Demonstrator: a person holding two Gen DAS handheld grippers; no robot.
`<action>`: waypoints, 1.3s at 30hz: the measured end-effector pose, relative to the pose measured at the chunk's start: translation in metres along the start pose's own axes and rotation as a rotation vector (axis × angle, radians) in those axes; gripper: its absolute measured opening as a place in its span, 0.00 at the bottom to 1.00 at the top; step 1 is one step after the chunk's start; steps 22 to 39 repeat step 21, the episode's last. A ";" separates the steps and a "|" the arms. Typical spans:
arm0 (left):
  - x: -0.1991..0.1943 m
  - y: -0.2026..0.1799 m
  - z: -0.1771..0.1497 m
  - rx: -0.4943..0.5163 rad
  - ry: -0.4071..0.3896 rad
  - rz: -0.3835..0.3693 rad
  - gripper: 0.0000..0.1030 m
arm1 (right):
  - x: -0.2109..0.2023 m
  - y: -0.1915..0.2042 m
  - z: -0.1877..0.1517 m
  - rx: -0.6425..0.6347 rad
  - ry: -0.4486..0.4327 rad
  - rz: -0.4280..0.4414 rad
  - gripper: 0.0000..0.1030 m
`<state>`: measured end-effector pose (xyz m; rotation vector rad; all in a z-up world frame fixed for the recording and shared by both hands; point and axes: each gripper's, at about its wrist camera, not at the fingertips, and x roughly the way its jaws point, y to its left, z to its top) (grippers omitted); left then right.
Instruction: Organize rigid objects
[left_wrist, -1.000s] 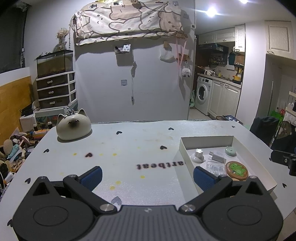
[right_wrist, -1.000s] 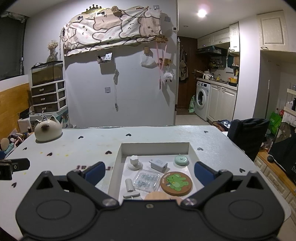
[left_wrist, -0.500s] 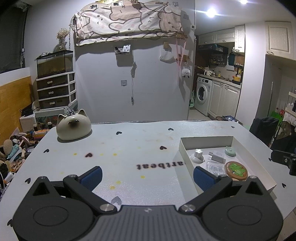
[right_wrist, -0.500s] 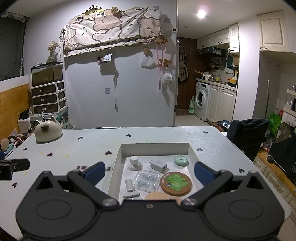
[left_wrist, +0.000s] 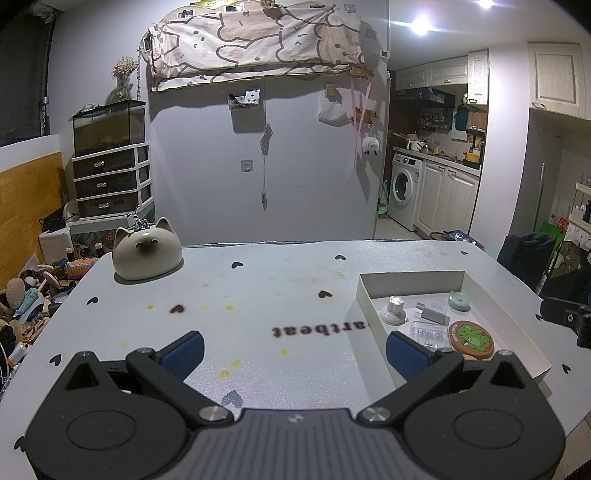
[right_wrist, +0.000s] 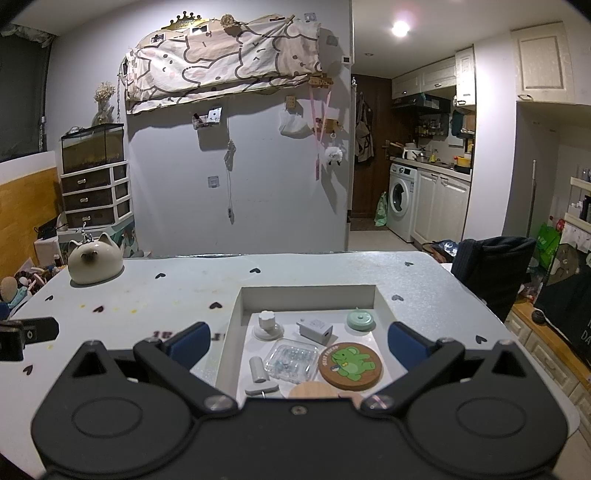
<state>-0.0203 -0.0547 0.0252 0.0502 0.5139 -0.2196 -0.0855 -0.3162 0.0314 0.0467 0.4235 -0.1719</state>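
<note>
A white open box (right_wrist: 308, 295) (left_wrist: 410, 282) sits on the table's right half. In it lie a round frog coaster (right_wrist: 351, 365) (left_wrist: 471, 338), a clear plastic case (right_wrist: 293, 360), a white charger plug (right_wrist: 316, 328), a mint round piece (right_wrist: 361, 319), a white knob (right_wrist: 267, 326), a small white cylinder (right_wrist: 257, 368) and a wooden disc (right_wrist: 314, 390). My right gripper (right_wrist: 297, 345) is open and empty, held over the box's near end. My left gripper (left_wrist: 293, 350) is open and empty over the table to the left of the box.
A cream cat-shaped ceramic jar (left_wrist: 147, 254) (right_wrist: 95, 264) stands at the table's far left corner. The table (left_wrist: 258, 295) carries small heart prints and the word "artbeat". A dark chair (right_wrist: 493, 271) stands off the right edge. Clutter lies on the floor at left.
</note>
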 end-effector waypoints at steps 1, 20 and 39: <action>0.000 0.000 0.000 -0.001 0.000 0.000 1.00 | 0.000 0.000 0.000 -0.001 0.000 0.000 1.00; -0.001 0.001 -0.001 -0.002 -0.001 0.002 1.00 | -0.002 0.001 0.000 0.000 0.000 0.000 1.00; -0.001 0.001 -0.001 -0.001 0.000 0.001 1.00 | -0.002 0.001 0.000 0.001 0.000 0.001 1.00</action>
